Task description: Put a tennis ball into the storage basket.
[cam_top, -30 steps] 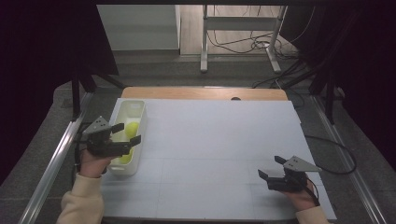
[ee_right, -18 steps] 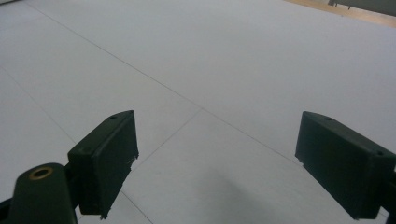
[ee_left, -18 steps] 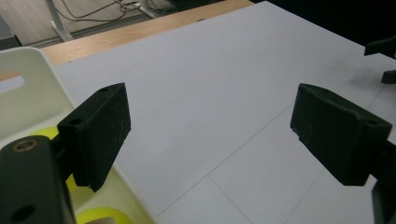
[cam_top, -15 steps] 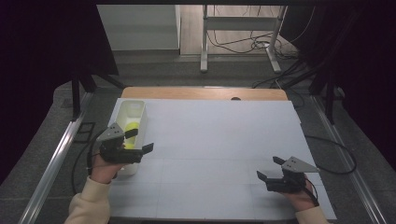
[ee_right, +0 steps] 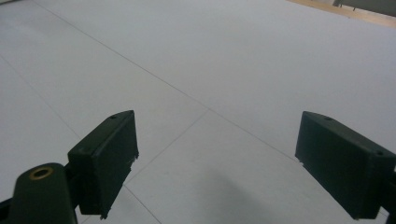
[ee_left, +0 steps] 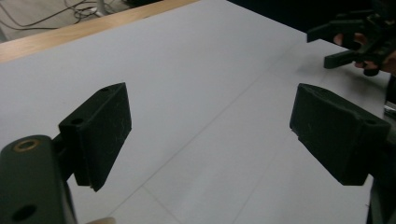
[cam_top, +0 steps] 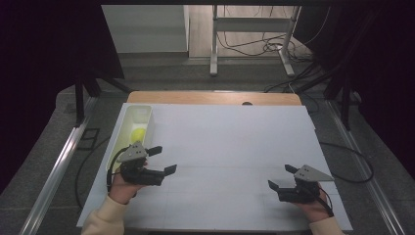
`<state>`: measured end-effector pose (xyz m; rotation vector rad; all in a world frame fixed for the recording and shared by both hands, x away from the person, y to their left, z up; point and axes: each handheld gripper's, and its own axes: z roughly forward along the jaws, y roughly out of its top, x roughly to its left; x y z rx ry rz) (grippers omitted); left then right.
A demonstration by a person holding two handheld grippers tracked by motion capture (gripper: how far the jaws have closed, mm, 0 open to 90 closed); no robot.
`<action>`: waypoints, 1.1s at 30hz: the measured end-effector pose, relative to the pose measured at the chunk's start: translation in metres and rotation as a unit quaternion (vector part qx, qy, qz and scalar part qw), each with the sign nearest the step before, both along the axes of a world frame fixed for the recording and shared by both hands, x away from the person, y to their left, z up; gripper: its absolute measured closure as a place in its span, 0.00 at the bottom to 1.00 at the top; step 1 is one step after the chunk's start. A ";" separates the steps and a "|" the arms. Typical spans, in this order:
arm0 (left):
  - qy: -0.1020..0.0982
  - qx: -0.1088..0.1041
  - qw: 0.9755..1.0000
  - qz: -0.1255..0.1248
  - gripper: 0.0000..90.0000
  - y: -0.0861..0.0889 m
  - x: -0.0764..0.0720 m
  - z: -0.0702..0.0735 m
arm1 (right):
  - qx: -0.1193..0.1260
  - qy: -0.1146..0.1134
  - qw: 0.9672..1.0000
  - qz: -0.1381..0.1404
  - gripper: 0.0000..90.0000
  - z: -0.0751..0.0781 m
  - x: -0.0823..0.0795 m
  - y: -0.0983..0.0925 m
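Our left claw (cam_top: 163,160) hangs low over the worktop (cam_top: 225,142) at about 8 o'clock of the white sheet. Its tips point toward 3 o'clock, away from the bin (cam_top: 138,108) just beside it. The jaws stand spread, though they have just been closing a little, and the left claw's own camera (ee_left: 210,126) shows only bare sheet between them. The yellow-green ball (cam_top: 138,134) lies inside the bin, roughly at 11 o'clock from that claw and close to it; we cannot tell whether a second ball lies under the hand. Our right claw (cam_top: 281,177) hovers at about 4 o'clock of the sheet, well apart from the bin, with its jaws spread wide and nothing between them (ee_right: 215,158). We take the job to be the ball in the bin, so the step in hand is bringing the left claw round to it. To do that well, we should open the jaws again before going in, since a ball slips away from half-shut pads. We should then turn the wrist back toward 11 o'clock and come down over the rim from above, not across it. The bin looks narrow, so we would set the jaws along its length to keep the pads off the walls. The bin also looks light, and a knock could push it toward the worktop's 9 o'clock edge. The right claw may stay where it is.
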<state>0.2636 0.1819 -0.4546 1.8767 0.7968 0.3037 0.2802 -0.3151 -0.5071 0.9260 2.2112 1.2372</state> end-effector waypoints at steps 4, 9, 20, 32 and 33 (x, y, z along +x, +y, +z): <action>0.003 0.005 1.000 -0.012 0.15 -0.010 -0.006 -0.006 | 0.001 0.000 1.000 0.002 0.15 0.000 0.000 0.001; 0.006 0.018 1.000 -0.017 0.15 -0.015 -0.015 -0.017 | 0.003 0.001 1.000 0.003 0.15 0.000 -0.001 0.001; 0.022 0.022 0.999 -0.019 0.15 -0.012 -0.029 -0.047 | 0.013 0.006 1.000 0.011 0.15 0.000 -0.002 0.003; 0.032 0.039 0.999 -0.003 0.16 -0.009 -0.025 -0.069 | 0.018 0.019 0.999 0.034 0.15 -0.002 -0.004 0.008; 0.032 0.039 0.999 -0.003 0.16 -0.009 -0.025 -0.069 | 0.018 0.019 0.999 0.034 0.15 -0.002 -0.004 0.008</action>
